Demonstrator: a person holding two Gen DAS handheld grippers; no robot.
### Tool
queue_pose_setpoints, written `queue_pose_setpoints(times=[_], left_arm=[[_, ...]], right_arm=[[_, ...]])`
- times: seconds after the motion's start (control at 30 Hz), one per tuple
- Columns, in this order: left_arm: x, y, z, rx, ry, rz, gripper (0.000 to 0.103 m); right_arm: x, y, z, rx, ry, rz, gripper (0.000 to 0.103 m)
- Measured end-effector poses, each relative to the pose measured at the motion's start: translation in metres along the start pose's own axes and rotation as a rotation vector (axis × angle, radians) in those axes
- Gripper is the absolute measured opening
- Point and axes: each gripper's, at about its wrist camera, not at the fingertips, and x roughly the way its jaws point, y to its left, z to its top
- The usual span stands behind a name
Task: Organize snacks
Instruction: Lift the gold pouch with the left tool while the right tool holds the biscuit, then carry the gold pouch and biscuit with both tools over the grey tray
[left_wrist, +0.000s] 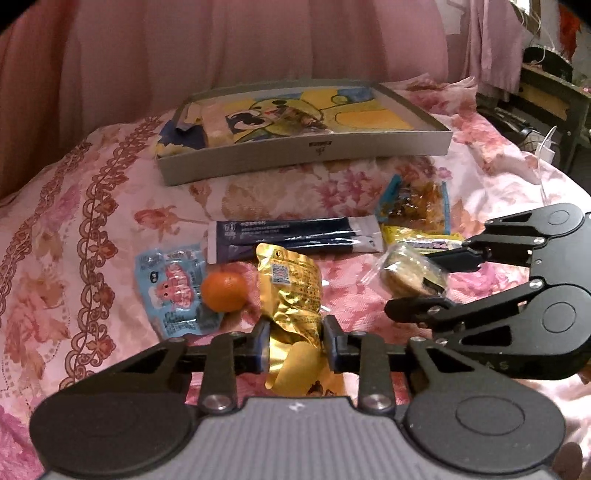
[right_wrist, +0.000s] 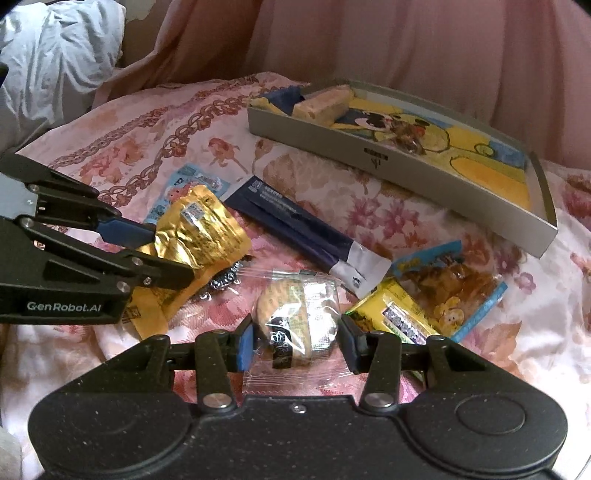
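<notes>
Left gripper (left_wrist: 295, 343) clamped on crinkled gold foil pouch (left_wrist: 291, 291), right gripper (right_wrist: 295, 341) apart around clear-wrapped round biscuit (right_wrist: 291, 314), on floral bed (left_wrist: 74, 229), flat grey box (left_wrist: 306, 151) far.

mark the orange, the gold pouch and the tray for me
orange (left_wrist: 224, 287): left wrist view, middle of its peel.
gold pouch (left_wrist: 291, 284): left wrist view, crinkled upper face, ahead of the fingers.
tray (left_wrist: 306, 157): left wrist view, grey front wall.
</notes>
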Motion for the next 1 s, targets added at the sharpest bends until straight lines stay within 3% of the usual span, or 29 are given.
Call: queue_pose_setpoints(times=[0.27, 0.3, 0.33, 0.4, 0.57, 1.0], left_arm=[[-0.005, 0.006, 0.003, -0.051, -0.046, -0.013, 0.026], [-0.007, 0.006, 0.004, -0.057, -0.06, -0.018, 0.024], [-0.009, 0.006, 0.005, -0.061, -0.072, -0.024, 0.013], [-0.01, 0.006, 0.007, -0.061, -0.084, -0.029, 0.01], [-0.006, 0.007, 0.007, -0.066, -0.063, -0.035, 0.01], [-0.018, 0.015, 0.016, -0.151, -0.144, -0.062, 0.009]], right_arm=[[-0.005, -0.003, 0.002, -0.002, -0.058, -0.041, 0.048], [-0.006, -0.003, 0.003, -0.004, -0.069, -0.046, 0.048], [-0.007, -0.003, 0.003, -0.005, -0.077, -0.049, 0.048], [-0.009, -0.003, 0.004, -0.003, -0.092, -0.055, 0.048], [-0.009, -0.004, 0.004, 0.003, -0.1, -0.06, 0.048], [-0.017, -0.005, 0.006, 0.0, -0.168, -0.095, 0.048]])
